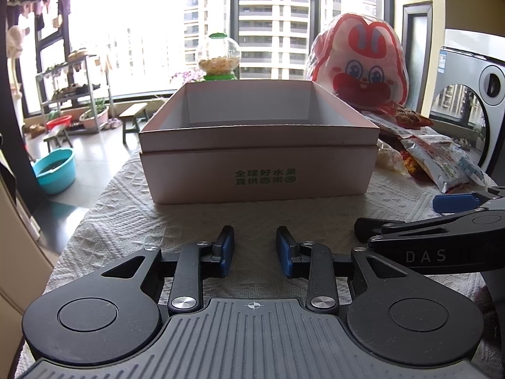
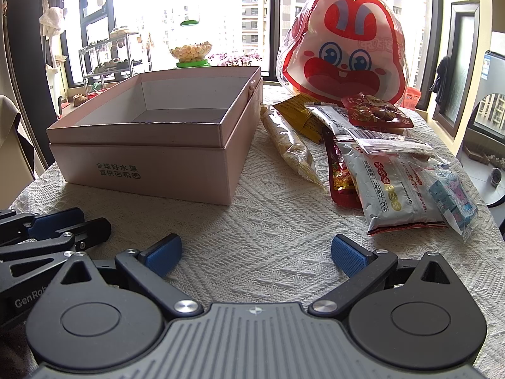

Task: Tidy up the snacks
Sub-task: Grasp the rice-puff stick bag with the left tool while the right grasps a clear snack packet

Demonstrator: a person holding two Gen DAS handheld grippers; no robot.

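Observation:
An open pink box [image 1: 257, 170] [image 2: 142, 164] with green print stands on the cloth-covered table and looks empty inside. Right of it lies a pile of snack packets [image 2: 378, 158] [image 1: 435, 158]: a long clear packet of yellow snacks [image 2: 292, 145], a white packet [image 2: 401, 186], a red packet [image 2: 375, 112], a clear packet of blue pieces [image 2: 454, 202]. A big red-and-white rabbit bag [image 2: 344, 47] [image 1: 359, 60] stands behind them. My left gripper [image 1: 255, 251] is open and empty, just in front of the box. My right gripper [image 2: 256, 252] is wide open and empty, in front of the packets.
A round jar of yellow balls with a green lid [image 1: 218, 57] [image 2: 190, 47] stands behind the box. The white textured cloth [image 2: 268, 214] covers the table. The right gripper shows at the right edge of the left wrist view [image 1: 442, 221]. The table drops off at the left.

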